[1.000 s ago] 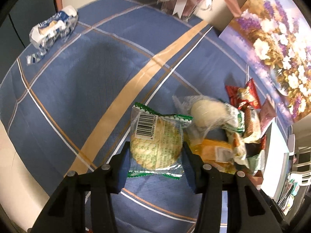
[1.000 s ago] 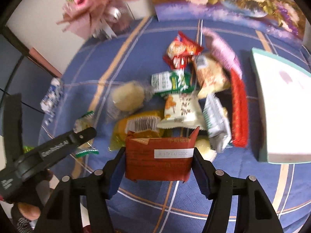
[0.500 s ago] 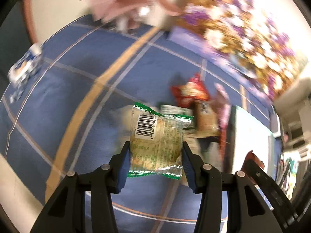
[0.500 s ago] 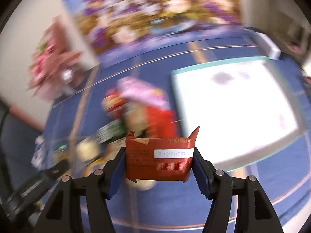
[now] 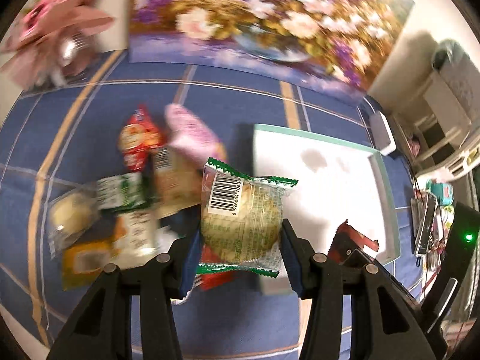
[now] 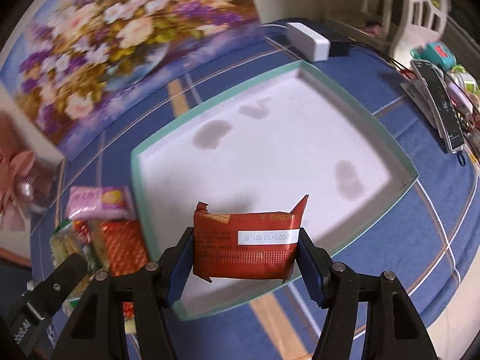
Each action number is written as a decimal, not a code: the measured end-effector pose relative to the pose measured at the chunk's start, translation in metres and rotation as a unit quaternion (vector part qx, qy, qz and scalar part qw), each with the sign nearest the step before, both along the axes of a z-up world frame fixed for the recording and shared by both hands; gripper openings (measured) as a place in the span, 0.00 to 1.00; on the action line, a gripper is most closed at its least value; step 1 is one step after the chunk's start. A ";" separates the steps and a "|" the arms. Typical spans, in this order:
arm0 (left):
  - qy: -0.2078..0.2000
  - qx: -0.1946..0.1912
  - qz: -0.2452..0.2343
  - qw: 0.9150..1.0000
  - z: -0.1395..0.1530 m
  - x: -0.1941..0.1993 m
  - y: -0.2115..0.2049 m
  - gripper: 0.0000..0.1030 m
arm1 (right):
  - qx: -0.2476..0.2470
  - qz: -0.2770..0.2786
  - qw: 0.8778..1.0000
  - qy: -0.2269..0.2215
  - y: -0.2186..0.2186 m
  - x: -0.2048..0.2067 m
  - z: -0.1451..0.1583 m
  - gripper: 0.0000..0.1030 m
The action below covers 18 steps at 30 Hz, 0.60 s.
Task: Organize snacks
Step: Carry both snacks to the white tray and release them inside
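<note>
Red packet [image 6: 244,247] hangs over the white tray's [image 6: 136,162] near edge.

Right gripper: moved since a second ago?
Yes. The right gripper, clamping the red snack packet, swung from over the snack pile to over the white tray.

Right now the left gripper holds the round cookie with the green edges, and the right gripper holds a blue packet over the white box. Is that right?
Almost. The packet in the right gripper is red, not blue, as the right wrist view shows. It does hang over the white box, and the left gripper does hold the round cookie with green edges.
</note>
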<state>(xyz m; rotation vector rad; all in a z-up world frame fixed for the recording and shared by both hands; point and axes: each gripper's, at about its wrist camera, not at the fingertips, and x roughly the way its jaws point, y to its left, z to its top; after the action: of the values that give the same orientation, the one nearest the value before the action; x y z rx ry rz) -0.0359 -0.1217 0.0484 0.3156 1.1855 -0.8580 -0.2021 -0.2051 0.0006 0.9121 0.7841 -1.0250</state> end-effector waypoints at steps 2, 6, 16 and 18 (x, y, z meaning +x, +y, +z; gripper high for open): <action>0.001 0.004 -0.012 1.000 -0.006 -0.006 -0.017 0.50 | 0.004 -0.014 1.000 -0.002 -0.010 -0.003 -0.005 0.65; -0.002 0.012 -0.030 0.999 -0.015 -0.014 -0.043 0.50 | 0.004 -0.034 0.999 0.004 -0.029 -0.008 -0.009 0.65; 0.006 0.013 -0.040 0.999 -0.036 0.003 -0.100 0.50 | -0.012 -0.057 0.998 0.012 -0.072 -0.013 -0.018 0.65; 0.007 0.013 -0.040 0.999 -0.040 0.004 -0.109 0.50 | -0.009 -0.060 0.998 0.012 -0.076 -0.013 -0.022 0.65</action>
<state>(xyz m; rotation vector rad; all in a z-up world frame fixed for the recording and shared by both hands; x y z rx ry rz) -0.0321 -0.2310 0.0084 0.3810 1.2040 -0.9170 -0.2155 -0.2811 -0.0209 0.9416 0.7451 -1.1475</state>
